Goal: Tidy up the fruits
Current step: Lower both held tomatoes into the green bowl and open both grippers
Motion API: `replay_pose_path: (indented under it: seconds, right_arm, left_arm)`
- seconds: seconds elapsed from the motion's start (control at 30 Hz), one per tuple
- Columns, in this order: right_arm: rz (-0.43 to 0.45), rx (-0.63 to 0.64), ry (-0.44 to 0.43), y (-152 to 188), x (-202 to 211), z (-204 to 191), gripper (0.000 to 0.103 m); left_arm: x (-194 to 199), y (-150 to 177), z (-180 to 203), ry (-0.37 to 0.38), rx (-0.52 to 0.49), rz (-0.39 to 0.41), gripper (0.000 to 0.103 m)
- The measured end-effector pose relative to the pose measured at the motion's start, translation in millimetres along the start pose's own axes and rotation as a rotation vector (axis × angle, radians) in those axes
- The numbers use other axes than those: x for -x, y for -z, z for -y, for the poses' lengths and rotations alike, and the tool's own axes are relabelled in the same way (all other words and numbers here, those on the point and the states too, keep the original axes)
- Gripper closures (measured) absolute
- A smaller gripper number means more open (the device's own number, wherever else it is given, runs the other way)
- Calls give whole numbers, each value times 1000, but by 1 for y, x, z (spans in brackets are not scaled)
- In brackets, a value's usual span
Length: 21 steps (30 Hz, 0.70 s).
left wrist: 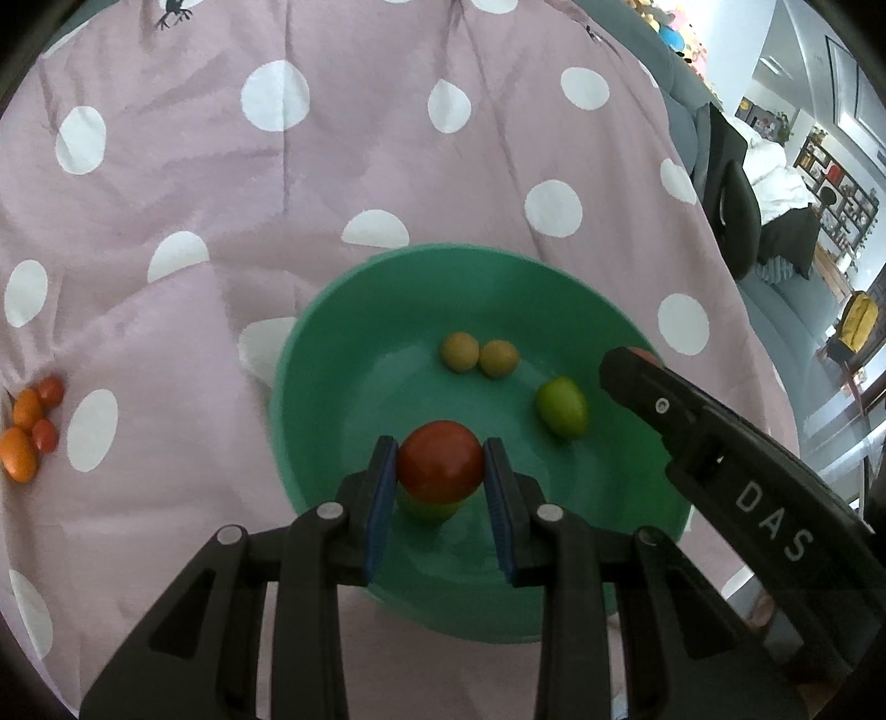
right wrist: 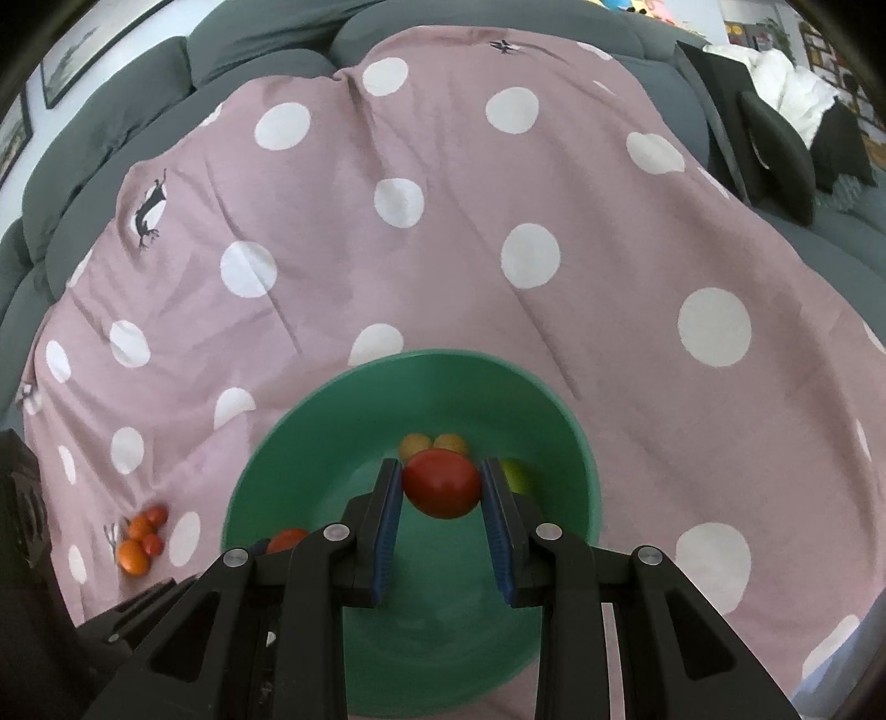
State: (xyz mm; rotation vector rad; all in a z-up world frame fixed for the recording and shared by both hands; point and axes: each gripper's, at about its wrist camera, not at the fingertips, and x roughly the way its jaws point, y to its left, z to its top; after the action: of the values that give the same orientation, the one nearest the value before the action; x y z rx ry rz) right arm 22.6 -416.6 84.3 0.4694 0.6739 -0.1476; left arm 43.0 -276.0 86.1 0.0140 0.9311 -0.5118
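A green bowl sits on a pink polka-dot cloth. My left gripper is shut on a red tomato held over the bowl's near side. My right gripper is shut on another red tomato over the same bowl; its body enters the left wrist view from the right. Two yellow fruits and a green fruit lie in the bowl. Another green fruit lies under the left tomato. The left gripper's tomato shows in the right wrist view.
A cluster of small orange and red fruits lies on the cloth left of the bowl; it also shows in the right wrist view. The cloth covers a grey sofa. Room furniture stands at the far right.
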Motion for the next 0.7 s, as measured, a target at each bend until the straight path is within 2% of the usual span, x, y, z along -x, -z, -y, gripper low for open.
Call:
replay_pose_path:
  seconds: [0.7]
  right_arm:
    - [-44, -2, 37, -2, -10, 8, 72]
  left_arm:
    - [-13, 1, 10, -11, -12, -22, 72]
